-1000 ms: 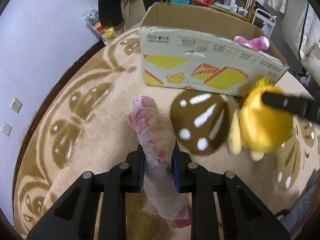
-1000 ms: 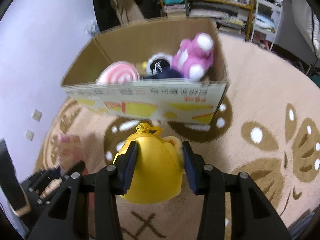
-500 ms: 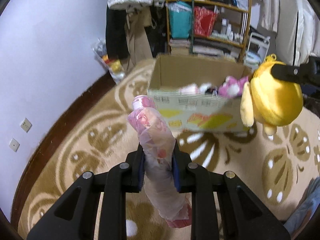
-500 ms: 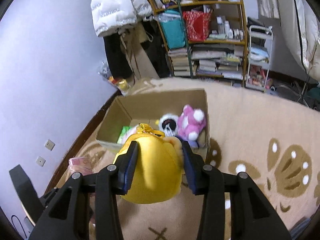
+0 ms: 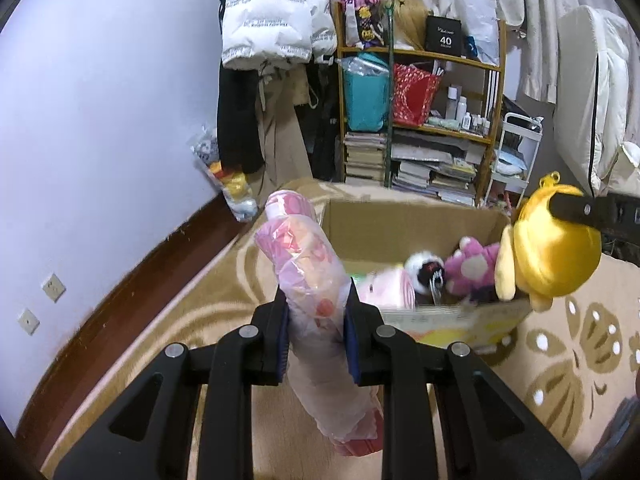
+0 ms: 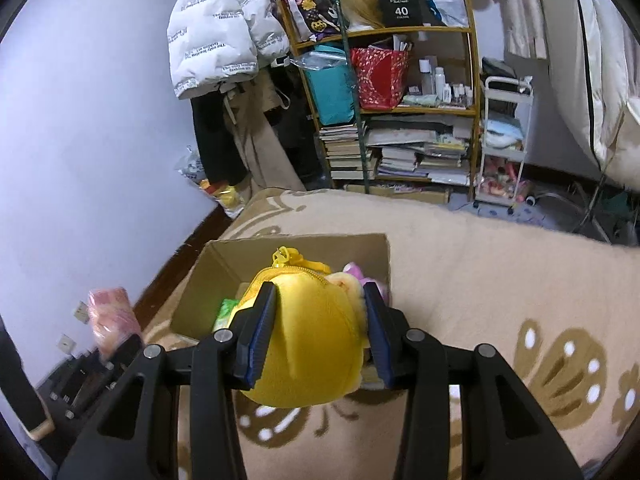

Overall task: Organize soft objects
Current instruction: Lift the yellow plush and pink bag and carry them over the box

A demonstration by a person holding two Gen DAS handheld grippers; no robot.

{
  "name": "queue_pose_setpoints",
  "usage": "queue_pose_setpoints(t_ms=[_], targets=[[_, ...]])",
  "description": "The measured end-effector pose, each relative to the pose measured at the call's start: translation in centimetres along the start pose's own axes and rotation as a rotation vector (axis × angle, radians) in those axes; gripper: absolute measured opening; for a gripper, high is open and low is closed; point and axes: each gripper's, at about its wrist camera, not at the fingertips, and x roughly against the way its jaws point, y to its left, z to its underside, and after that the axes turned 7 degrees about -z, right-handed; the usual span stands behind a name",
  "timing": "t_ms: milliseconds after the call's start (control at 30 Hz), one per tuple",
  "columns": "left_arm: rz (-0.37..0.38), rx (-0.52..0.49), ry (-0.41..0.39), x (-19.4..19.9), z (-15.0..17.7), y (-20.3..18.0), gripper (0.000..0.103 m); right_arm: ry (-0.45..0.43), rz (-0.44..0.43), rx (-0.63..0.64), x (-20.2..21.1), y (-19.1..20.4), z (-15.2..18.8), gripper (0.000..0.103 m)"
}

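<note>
My left gripper (image 5: 316, 316) is shut on a long pink soft toy in clear plastic wrap (image 5: 308, 272), held upright in the air just left of the open cardboard box (image 5: 400, 224). My right gripper (image 6: 320, 320) is shut on a yellow plush toy (image 6: 312, 344) and holds it above the box (image 6: 224, 276). The yellow plush (image 5: 548, 248) hangs over the box's right end in the left wrist view. Inside the box lie a magenta plush (image 5: 472, 264), a black-and-white plush (image 5: 424, 270) and a pink striped one (image 5: 388, 292). The pink wrapped toy (image 6: 108, 316) also shows at the left of the right wrist view.
The box stands on a beige patterned carpet (image 6: 500, 264). A wooden shelf (image 5: 424, 120) with books and bags stands behind it. Coats (image 5: 264, 24) hang beside the shelf, a white trolley (image 6: 504, 140) stands to its right, and a bag of toys (image 5: 232, 184) leans on the purple wall.
Both grippers have risen with their toys and moved toward the box. The yellow plush went from low in front of the box to above its opening. Both grips are unchanged.
</note>
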Motion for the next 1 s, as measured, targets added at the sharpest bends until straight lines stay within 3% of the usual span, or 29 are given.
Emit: queue_pose_setpoints(t_ms=[167,267,500,1000], targets=[[-0.01,-0.022,-0.041,-0.9,-2.1,-0.5,0.021,-0.031,0.007,0.003,-0.9,-0.3,-1.1,0.046],[0.022,-0.001,-0.064,-1.4,-3.2,-0.6,0.021,-0.041,0.007,0.01,-1.5,-0.5,-1.5,0.046],[0.022,0.001,-0.09,-3.0,-5.7,-1.3,0.021,-0.009,-0.004,-0.02,-3.2,-1.7,-1.4,0.046],[0.095,-0.048,-0.034,-5.7,-4.0,-3.9,0.023,0.003,-0.049,-0.031,-5.5,-2.6,-0.5,0.048]])
